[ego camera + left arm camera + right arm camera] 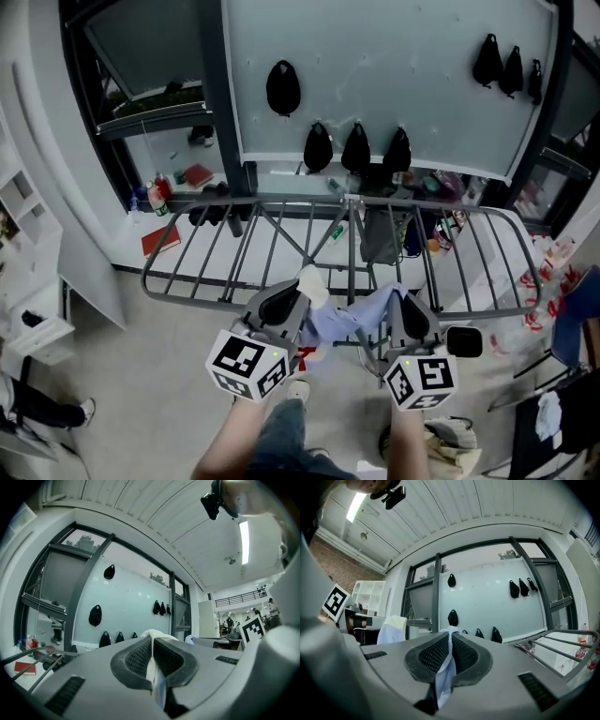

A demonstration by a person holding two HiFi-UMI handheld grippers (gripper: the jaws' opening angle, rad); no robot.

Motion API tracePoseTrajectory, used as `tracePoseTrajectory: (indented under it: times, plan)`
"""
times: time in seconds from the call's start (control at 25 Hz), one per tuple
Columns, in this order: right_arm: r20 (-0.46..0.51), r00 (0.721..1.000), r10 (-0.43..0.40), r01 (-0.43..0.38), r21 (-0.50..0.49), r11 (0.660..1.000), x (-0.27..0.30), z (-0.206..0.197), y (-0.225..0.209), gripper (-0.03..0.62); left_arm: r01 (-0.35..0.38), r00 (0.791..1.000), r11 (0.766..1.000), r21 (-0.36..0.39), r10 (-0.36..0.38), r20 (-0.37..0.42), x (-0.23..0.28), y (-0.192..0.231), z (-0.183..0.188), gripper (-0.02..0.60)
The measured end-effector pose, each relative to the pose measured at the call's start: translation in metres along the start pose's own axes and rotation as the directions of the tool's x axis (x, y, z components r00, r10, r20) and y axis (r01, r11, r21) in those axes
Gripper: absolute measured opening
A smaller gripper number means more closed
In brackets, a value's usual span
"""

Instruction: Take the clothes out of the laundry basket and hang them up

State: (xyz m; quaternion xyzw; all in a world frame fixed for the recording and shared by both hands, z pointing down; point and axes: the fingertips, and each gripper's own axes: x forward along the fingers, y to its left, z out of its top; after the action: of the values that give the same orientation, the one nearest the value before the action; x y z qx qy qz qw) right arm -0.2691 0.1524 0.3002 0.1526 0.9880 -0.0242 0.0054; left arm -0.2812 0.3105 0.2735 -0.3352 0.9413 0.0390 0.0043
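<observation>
Head view looks steeply down over the rack (281, 200); both gripper views look level, close along their jaws, at the shared panel (487, 597).

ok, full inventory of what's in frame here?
drying rack: 1, grey metal, centre, beyond the tongs
garment: 1, pale blue with white, held between both tongs
pouches: 7, black, hanging on the pale panel behind the rack
flat item: 1, red, maybe a book, floor left of the rack
bottles: count unclear, red-topped, floor behind the flat item
shelving: 1, white, far left
left tongs: 1, grey, shut on the garment
right tongs: 1, grey, shut on the garment
person's legs: jeans, bottom edge
</observation>
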Motion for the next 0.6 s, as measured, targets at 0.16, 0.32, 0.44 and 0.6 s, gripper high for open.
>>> tracePoseTrajectory:
  times: [0.16,0.32,0.44,0.6]
  plan:
    - [-0.003,1.0,0.009,-0.009,-0.02,1.0,0.043,0.002,-0.004,0.014,-0.004,1.0,1.0,-0.004,0.004,0.015,0.031,0.031,0.003,0.026]
    - [-0.007,1.0,0.014,-0.015,-0.036,0.999,0.094,-0.002,-0.018,0.014,-0.008,1.0,1.0,-0.017,0.008,0.025,0.073,0.067,-0.001,0.026]
    - [-0.012,1.0,0.009,-0.009,-0.036,0.999,0.136,-0.004,-0.033,0.014,-0.004,1.0,0.999,-0.034,0.004,0.009,0.109,0.093,-0.01,0.026]
    - [-0.021,1.0,0.002,-0.003,-0.029,1.0,0.195,-0.005,-0.05,0.014,0.003,1.0,0.999,-0.052,-0.004,-0.018,0.155,0.131,-0.017,0.026]
